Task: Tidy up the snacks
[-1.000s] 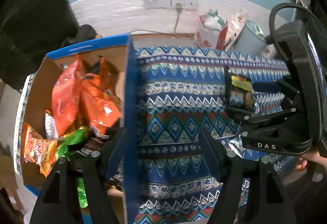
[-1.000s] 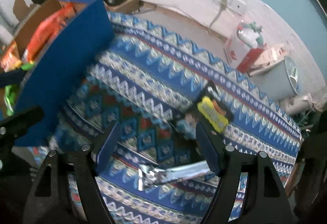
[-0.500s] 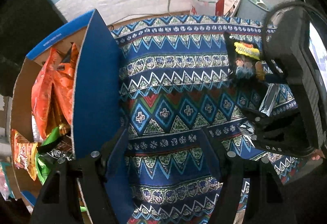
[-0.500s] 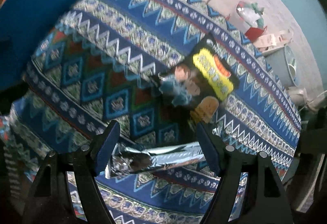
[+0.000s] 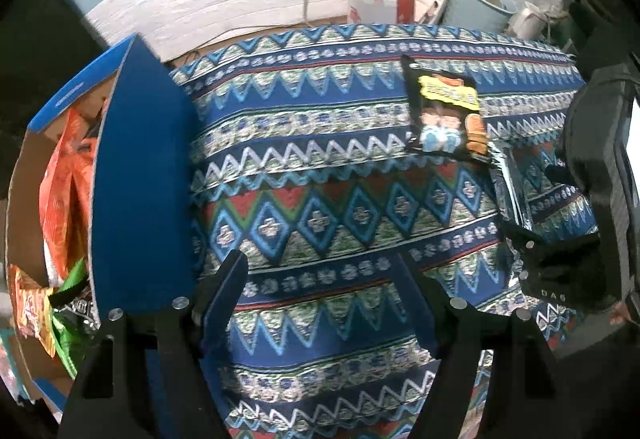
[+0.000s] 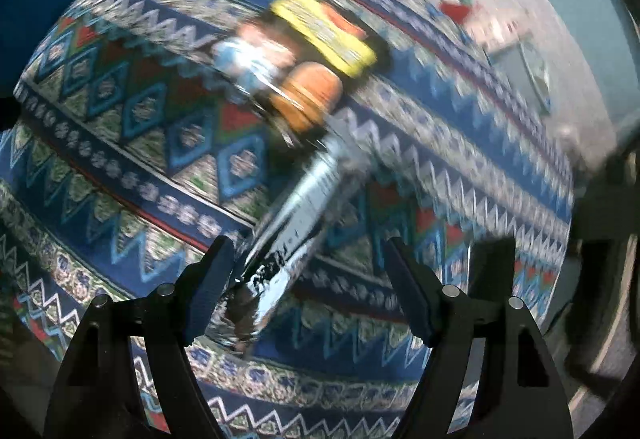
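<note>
Snack packets left to sort: black packet (image 5: 446, 115) flat near tabletop's far right corner, silver packet (image 6: 296, 223) just beside it toward the near edge. Poised above silver packet, right gripper (image 6: 308, 287) spread wide, clasping nothing, likely lining up a pick. Idle over bare patterned cloth (image 5: 320, 199), left gripper (image 5: 320, 299) unclenched, lately widening, beside snack box (image 5: 140, 179) at left edge.

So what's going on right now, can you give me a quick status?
Left gripper open, just widening, nothing between its jaws. Right gripper open over the silver packet. Black snack bag on the patterned cloth. Nothing in the way.
</note>
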Demonstrator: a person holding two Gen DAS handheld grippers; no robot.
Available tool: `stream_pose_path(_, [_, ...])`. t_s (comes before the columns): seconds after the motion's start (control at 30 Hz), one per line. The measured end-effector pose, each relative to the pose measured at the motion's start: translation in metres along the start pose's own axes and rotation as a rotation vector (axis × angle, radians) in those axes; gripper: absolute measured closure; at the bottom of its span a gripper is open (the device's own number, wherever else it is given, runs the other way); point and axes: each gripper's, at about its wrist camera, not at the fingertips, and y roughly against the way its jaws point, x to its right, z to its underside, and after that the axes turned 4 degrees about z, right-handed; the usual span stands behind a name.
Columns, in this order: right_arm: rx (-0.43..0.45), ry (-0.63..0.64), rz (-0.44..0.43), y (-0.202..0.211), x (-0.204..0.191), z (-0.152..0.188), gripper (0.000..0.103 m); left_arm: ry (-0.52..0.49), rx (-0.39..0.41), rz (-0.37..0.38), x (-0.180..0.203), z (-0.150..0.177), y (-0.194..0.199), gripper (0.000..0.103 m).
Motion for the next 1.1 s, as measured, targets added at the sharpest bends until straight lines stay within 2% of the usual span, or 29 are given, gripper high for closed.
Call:
stream_pose_path(0.17, [-0.049, -0.183, -0.133, -0.02, 0.028, 0.017, 0.027, -0.038, 0.011, -0.018, 0.015, -0.005, -0.001, 0.027])
stream_pose_path(0.2, [-0.052, -0.206, -0.156, -0.023, 0.031, 0.019, 0.031, -0.042, 0.011, -0.024, 0.017, -0.006, -0.001, 0.027])
stream_pose_path(0.27, [-0.03, -0.235, -0.204, -0.025, 0.037, 0.022, 0.042, -0.041, 0.009, -0.027, 0.019, -0.008, -0.003, 0.027])
stream_pose_path(0.33, [-0.001, -0.229, -0.192, -0.023, 0.043, 0.017, 0.073, -0.03, 0.004, -0.015, 0.02, -0.012, -0.004, 0.027])
stream_pose_path(0.37, [0.011, -0.227, -0.194, -0.023, 0.045, 0.015, 0.076, -0.021, 0.002, -0.004, 0.021, -0.014, -0.005, 0.027])
stream_pose_path(0.73, [0.09, -0.258, -0.143, -0.021, 0.101, -0.001, 0.076, 0.084, 0.02, 0.116, 0.041, -0.059, -0.021, 0.023])
stream_pose_path(0.97, [0.151, -0.264, -0.128, -0.013, 0.147, -0.017, 0.076, 0.069, -0.017, 0.14, 0.073, -0.084, -0.048, 0.021])
stream_pose_path(1.1, [0.173, -0.283, -0.15, -0.011, 0.168, -0.024, 0.076, 0.045, -0.038, 0.115, 0.088, -0.094, -0.063, 0.016])
